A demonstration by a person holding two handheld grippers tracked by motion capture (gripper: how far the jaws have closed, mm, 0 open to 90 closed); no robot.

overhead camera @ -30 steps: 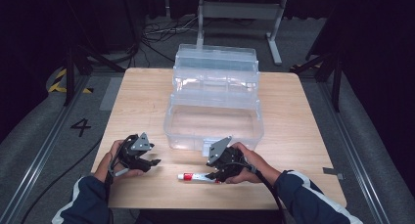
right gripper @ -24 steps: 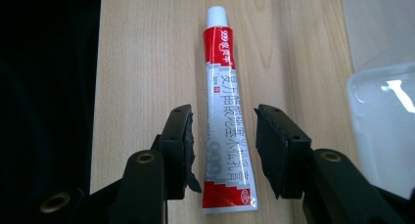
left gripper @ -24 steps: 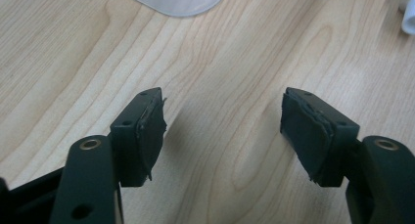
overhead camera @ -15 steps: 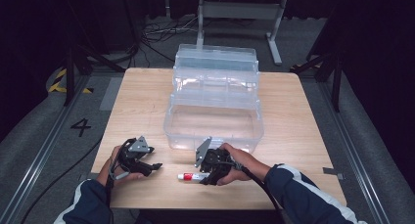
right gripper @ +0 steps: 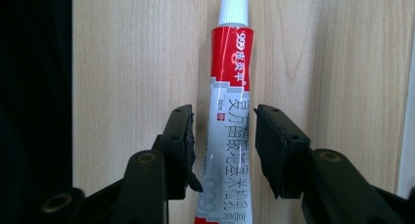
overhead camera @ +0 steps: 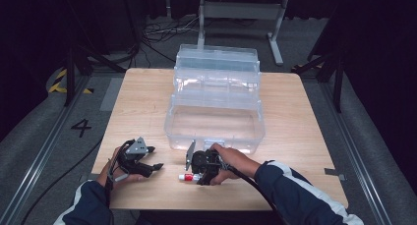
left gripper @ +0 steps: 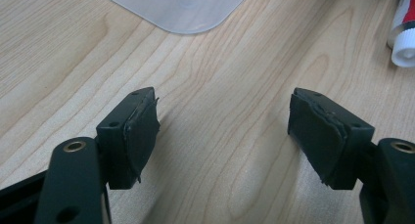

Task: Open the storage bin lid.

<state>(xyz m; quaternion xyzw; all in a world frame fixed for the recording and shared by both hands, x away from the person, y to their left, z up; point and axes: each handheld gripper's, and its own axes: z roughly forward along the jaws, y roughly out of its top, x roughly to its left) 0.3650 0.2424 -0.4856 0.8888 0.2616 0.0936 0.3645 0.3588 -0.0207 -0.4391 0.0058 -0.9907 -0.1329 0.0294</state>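
A light wooden table stands in a dark room, lit from above so that its top is bright while the surroundings fall to black. Grey carpet covers the floor. Metal rails run along the floor at 9 and at 3 o'clock. A black "4" is marked on the floor at 9 o'clock, with yellow-black tape at 10. At 12 o'clock lie tangled cables beside a grey metal stand. Dark frame legs rise at 2 o'clock.
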